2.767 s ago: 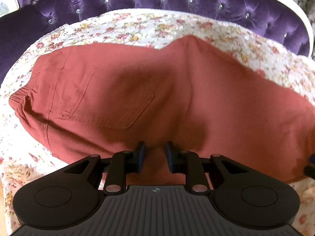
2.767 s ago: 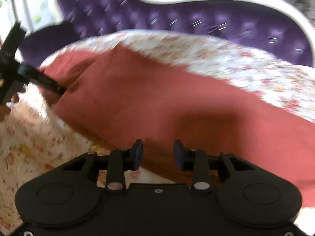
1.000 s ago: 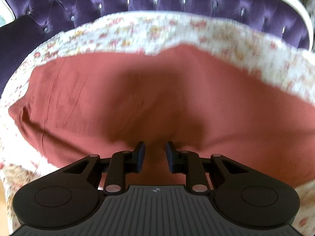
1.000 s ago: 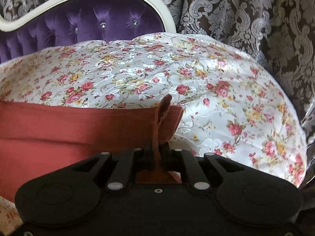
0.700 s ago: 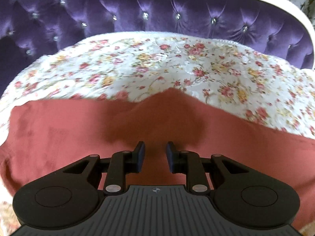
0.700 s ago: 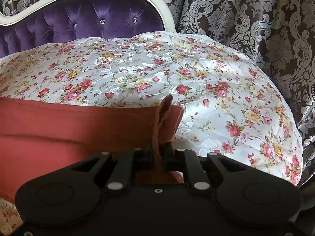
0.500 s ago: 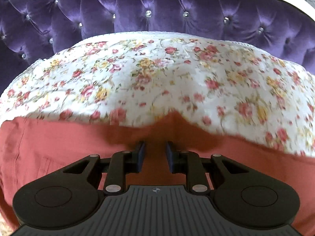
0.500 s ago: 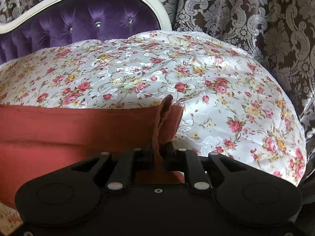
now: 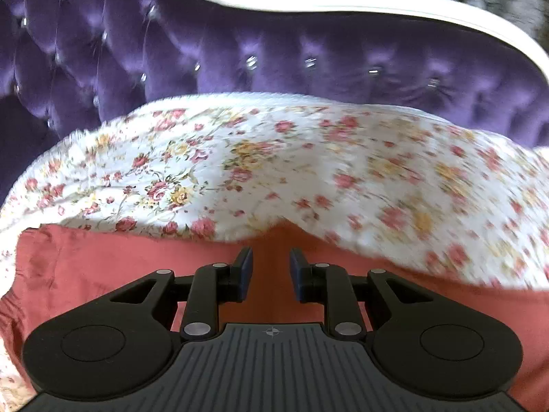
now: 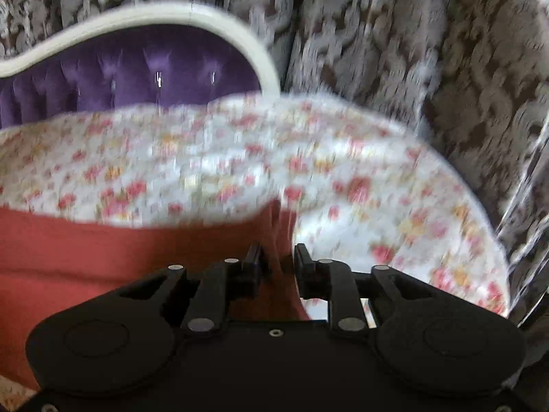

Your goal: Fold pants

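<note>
The rust-red pants (image 9: 103, 267) lie flat on a floral bed cover (image 9: 274, 164). In the left wrist view my left gripper (image 9: 271, 271) is open and hovers just over the pants' far edge, with red cloth showing between the fingers. In the right wrist view the pants (image 10: 103, 250) stretch to the left and their leg end sits under my right gripper (image 10: 279, 261). The jaws stand a little apart with a fold of cloth between them. The view is blurred.
A purple tufted headboard (image 9: 274, 55) with a white frame stands behind the bed. Patterned curtains (image 10: 429, 51) hang at the right. The floral cover (image 10: 377, 189) extends past the pants to the bed's right edge.
My right gripper, shut on the leg end before, now has its jaws parted. My left gripper has moved to the pants' far edge, so more cover and headboard show.
</note>
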Tool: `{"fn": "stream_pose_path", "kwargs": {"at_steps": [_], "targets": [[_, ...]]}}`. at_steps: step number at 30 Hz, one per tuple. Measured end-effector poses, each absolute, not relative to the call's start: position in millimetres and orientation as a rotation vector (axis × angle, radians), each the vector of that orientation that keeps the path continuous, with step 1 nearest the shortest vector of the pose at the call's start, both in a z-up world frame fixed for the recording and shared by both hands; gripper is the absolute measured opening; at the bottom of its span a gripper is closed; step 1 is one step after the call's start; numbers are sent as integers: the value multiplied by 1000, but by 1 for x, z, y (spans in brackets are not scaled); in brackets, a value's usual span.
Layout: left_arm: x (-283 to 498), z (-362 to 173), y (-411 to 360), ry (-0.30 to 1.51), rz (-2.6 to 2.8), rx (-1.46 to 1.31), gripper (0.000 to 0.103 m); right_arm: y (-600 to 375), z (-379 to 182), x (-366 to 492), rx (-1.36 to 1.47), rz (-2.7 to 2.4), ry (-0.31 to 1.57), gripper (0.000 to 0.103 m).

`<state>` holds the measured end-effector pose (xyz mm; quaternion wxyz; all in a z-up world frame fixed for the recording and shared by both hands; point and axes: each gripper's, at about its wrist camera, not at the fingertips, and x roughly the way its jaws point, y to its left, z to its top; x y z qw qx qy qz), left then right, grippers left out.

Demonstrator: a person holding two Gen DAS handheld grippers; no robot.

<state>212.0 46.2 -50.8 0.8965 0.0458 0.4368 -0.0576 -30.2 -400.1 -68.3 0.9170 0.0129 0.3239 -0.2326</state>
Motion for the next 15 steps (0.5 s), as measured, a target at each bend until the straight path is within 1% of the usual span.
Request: {"fn": "stream_pose_path", "kwargs": {"at_steps": [3,8,11,15], "targets": [[185,-49,37,894,-180,119,23,-385,-52,-25,-9,-380,616,35],[161,-70,23,936,-240,136,23,-338,-38,5,-54,-80,602,37],[161,-90,21,997,-235,125,23,-300,-41,32,-99,138,629,36],[155,-90,25,967,-232,110,23,-253,-61,69,-204,319,674,34]]}}
